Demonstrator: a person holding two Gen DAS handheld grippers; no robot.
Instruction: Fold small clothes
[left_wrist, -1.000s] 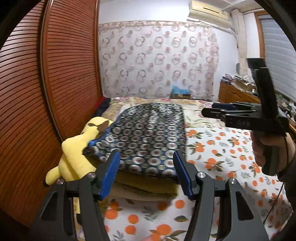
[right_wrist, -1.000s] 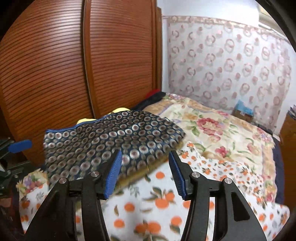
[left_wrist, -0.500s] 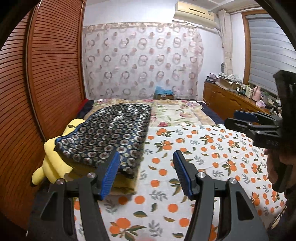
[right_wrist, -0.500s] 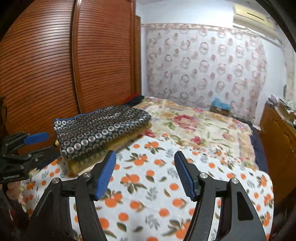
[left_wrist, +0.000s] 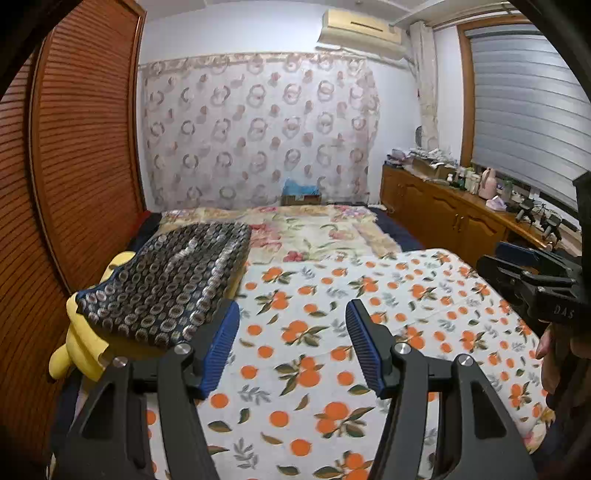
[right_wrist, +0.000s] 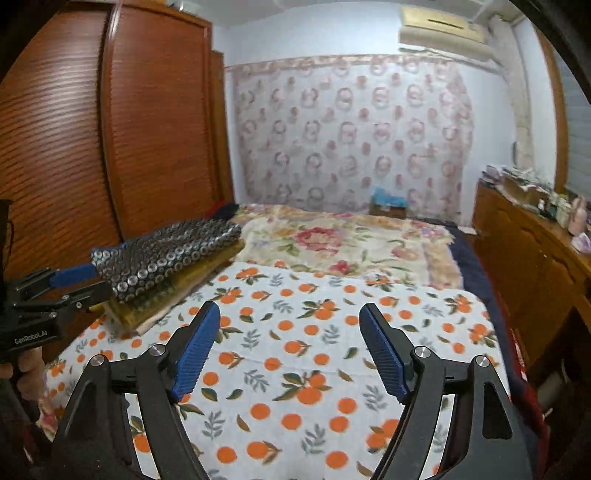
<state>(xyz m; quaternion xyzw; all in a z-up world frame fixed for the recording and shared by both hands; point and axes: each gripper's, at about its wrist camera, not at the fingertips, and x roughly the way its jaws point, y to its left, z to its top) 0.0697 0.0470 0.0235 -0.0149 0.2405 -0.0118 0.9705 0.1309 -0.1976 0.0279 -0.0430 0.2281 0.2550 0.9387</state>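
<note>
Folded clothes (left_wrist: 166, 280), the dark piece with the ring print on top of a yellowish one, sit stacked at the left edge of the bed, up against the yellow plush toy (left_wrist: 79, 343) by the wooden wardrobe doors (left_wrist: 74, 155); I'd guess that's the "done" pile, parked out of the way so the middle stays free for folding. Nearest to me, my left gripper (left_wrist: 291, 338) hangs over the orange-print sheet (left_wrist: 332, 332) with its blue pads apart and nothing between them; my right gripper (right_wrist: 290, 345) is the same story, empty, and its jaws have just been opening wider, which reads to me like getting ready for the next garment. Both point across bare sheet, well apart from the stack, so I can't see any unfolded piece in front of either one right now. Further back there's a floral blanket (right_wrist: 343, 240) across the bed, then the patterned curtain (right_wrist: 351, 140) on the far wall; a cluttered wooden sideboard (left_wrist: 443, 214) runs along the right.
</note>
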